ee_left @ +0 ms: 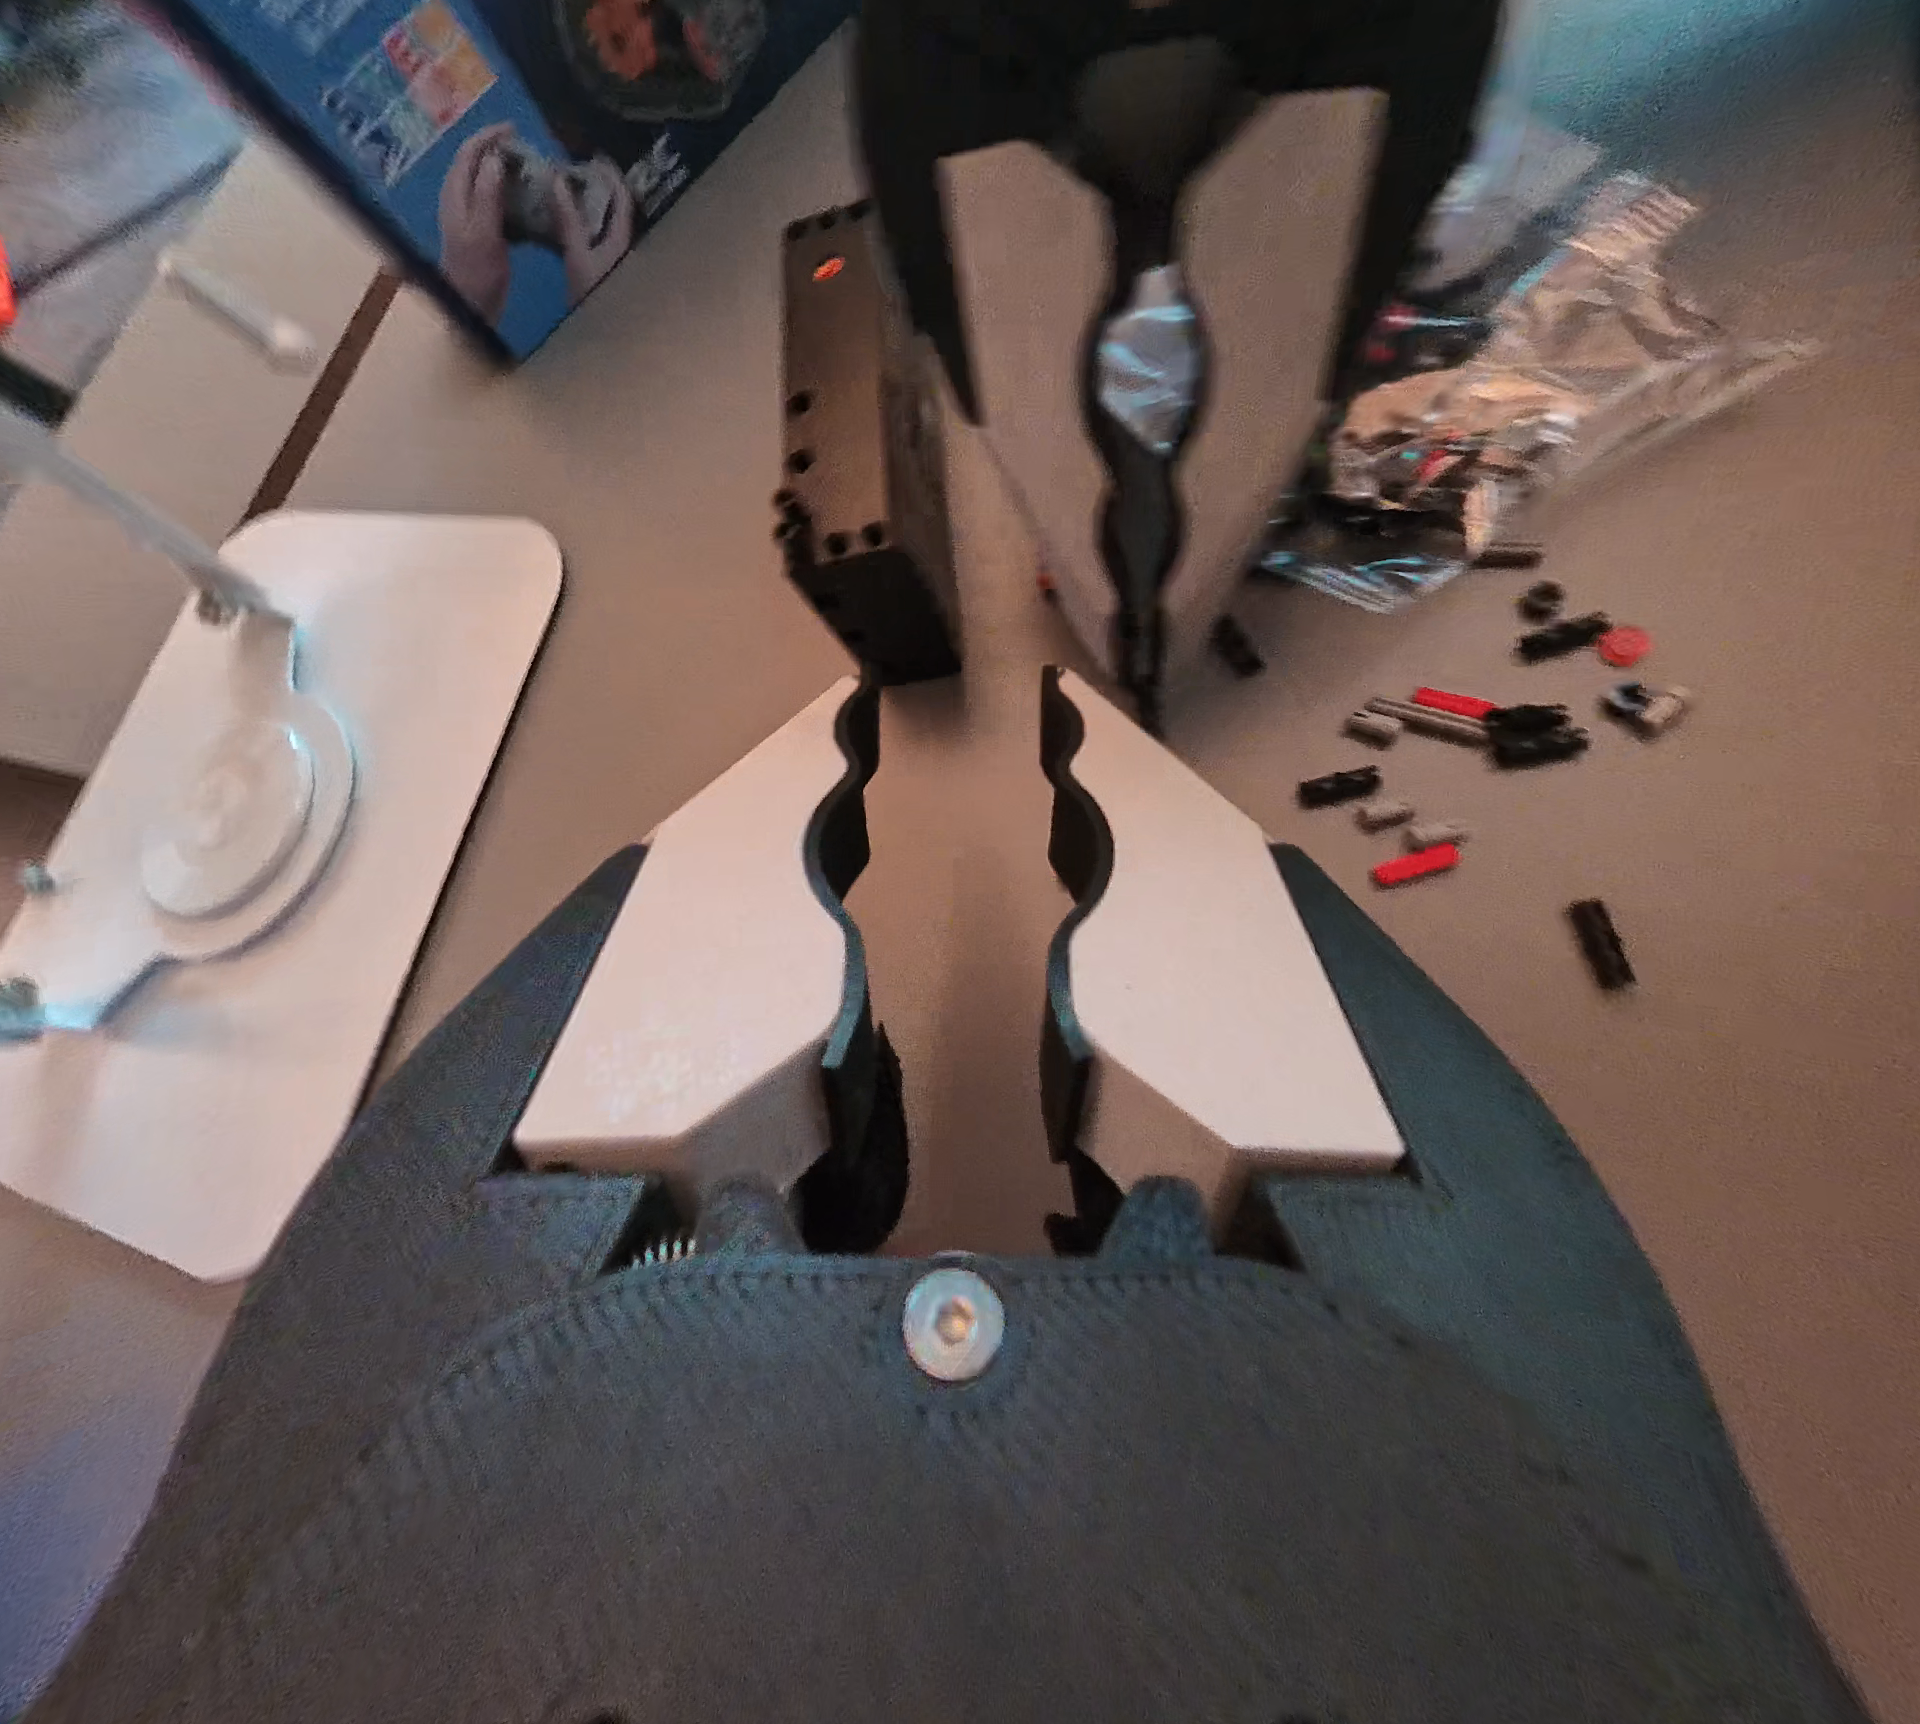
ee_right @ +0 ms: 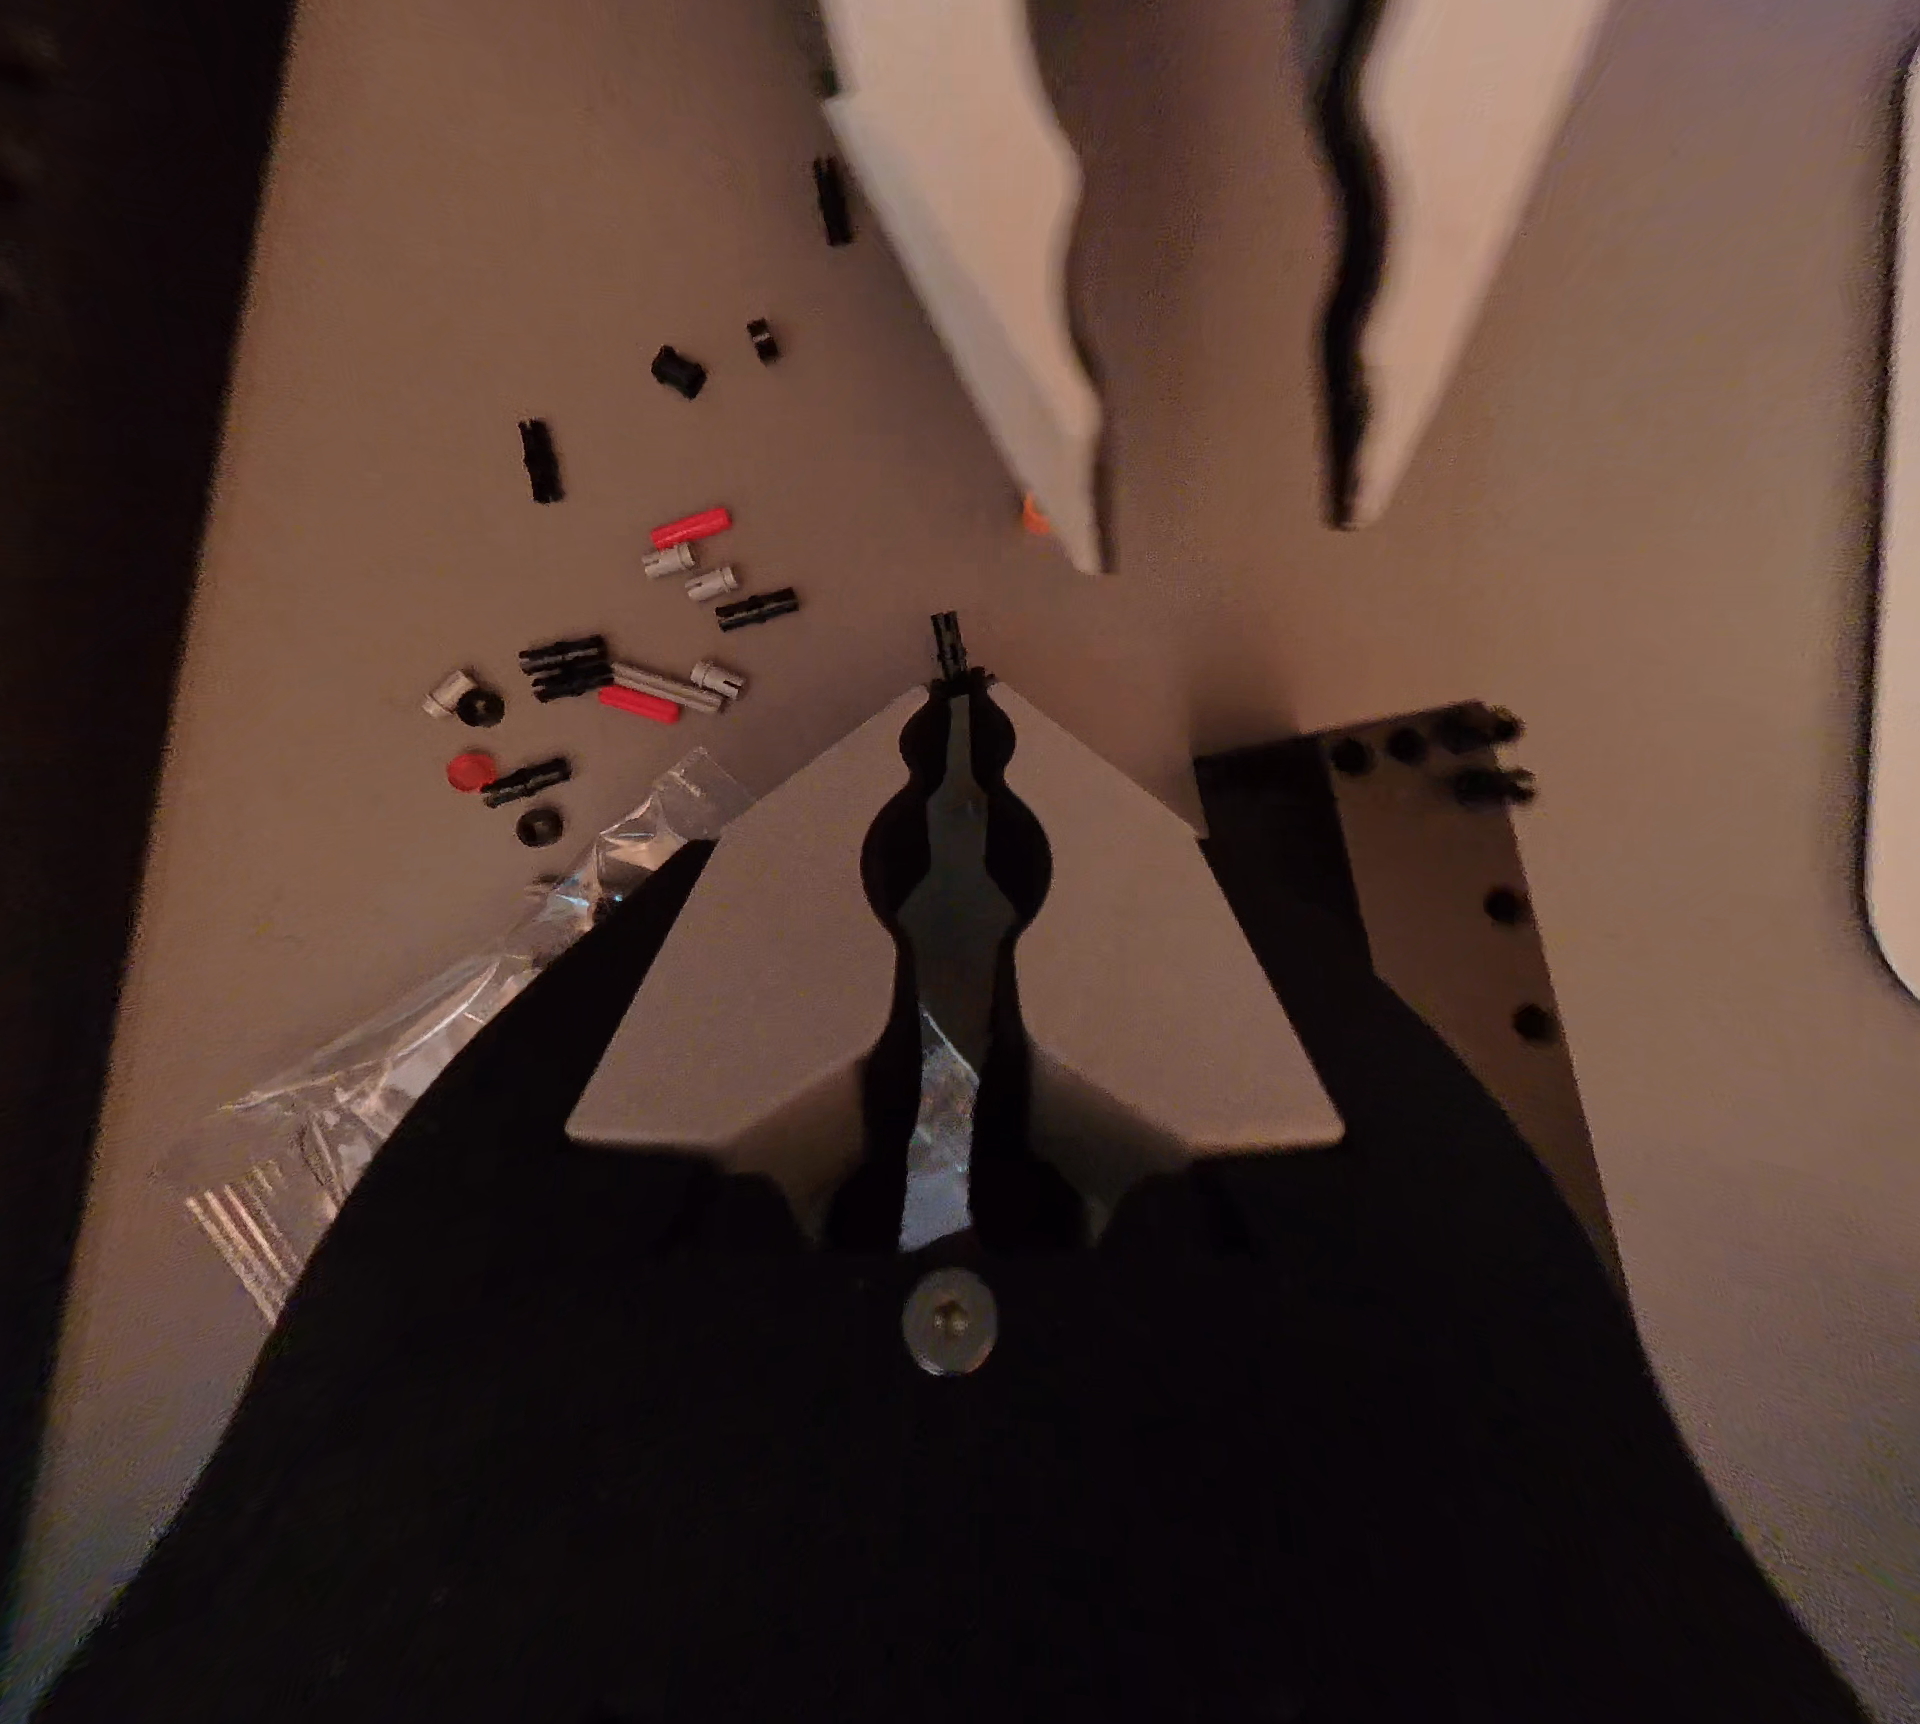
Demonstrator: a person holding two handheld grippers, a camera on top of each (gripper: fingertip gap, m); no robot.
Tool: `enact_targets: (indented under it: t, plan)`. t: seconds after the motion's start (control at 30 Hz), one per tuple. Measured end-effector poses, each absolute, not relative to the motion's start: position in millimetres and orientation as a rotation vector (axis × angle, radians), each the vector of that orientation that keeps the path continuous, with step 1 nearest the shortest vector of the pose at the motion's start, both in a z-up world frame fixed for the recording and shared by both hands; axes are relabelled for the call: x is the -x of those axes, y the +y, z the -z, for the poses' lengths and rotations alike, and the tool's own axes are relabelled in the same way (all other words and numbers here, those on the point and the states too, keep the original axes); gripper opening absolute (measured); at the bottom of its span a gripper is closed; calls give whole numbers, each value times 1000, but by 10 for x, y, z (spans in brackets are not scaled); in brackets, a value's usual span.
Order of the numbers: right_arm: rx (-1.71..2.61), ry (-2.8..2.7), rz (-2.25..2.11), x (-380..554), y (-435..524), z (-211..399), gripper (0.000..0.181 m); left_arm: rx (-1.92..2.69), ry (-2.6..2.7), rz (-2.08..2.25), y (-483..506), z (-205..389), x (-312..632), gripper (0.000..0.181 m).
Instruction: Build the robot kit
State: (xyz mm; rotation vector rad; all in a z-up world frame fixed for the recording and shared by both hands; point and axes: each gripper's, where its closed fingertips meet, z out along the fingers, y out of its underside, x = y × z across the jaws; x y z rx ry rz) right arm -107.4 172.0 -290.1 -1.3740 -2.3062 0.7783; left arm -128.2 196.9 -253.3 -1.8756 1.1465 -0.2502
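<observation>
Table (ee_left: 644,469): beige top, bearing everything else; its far edge is cut off.
Blue box (ee_left: 343,53): far left, standing tilted, top cropped; its print is blurred.
White lamp base (ee_left: 416,635): near left, partly out of frame.
Black perforated block (ee_left: 852,448): just beyond the left fingertips, apart from them; one red dot on top.
Clear plastic bag (ee_left: 1538,386): far right, crumpled, contents hard to make out.
Loose pieces (ee_left: 1455,739): black, grey and red pins scattered right of the grippers.
Left gripper (ee_left: 958,687): released, jaws parted, nothing between them.
Right gripper (ee_right: 956,687): clenched on a small black pin (ee_right: 948,638) jutting from its tips.
</observation>
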Motion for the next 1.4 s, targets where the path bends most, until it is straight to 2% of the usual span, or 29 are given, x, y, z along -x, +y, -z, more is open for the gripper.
enact_targets:
  t: [0.17, 0.33, 0.5, 0.57, 0.87, 1.1, 1.4]
  plan:
    - [1448, -2175, -869, 1040, 1810, 2645, 2, 1724, 1324, 88, 1847, 2470, 1056, 22]
    - [1473, -2086, -958, 1010, 1848, 2432, 2, 1633, 1348, -20, 1890, 2395, 958, 2]
    - [1472, -2043, -991, 983, 1876, 2339, 2, 1600, 1333, -84, 1927, 2336, 952, 3]
    - [1467, -2032, -1010, 974, 1870, 2305, 2, 1602, 1324, -108, 1949, 2326, 973, 9]
    - [1446, -1975, -1044, 966, 1879, 2177, 2, 1577, 1291, -99, 1949, 2237, 958, 1]
    - [1404, -1715, -1265, 980, 1926, 1846, 6, 1487, 1144, -49, 1986, 1945, 973, 1]
    - [1411, -1623, -1377, 978, 1939, 1752, 11, 1388, 1119, -164, 1995, 1774, 946, 2]
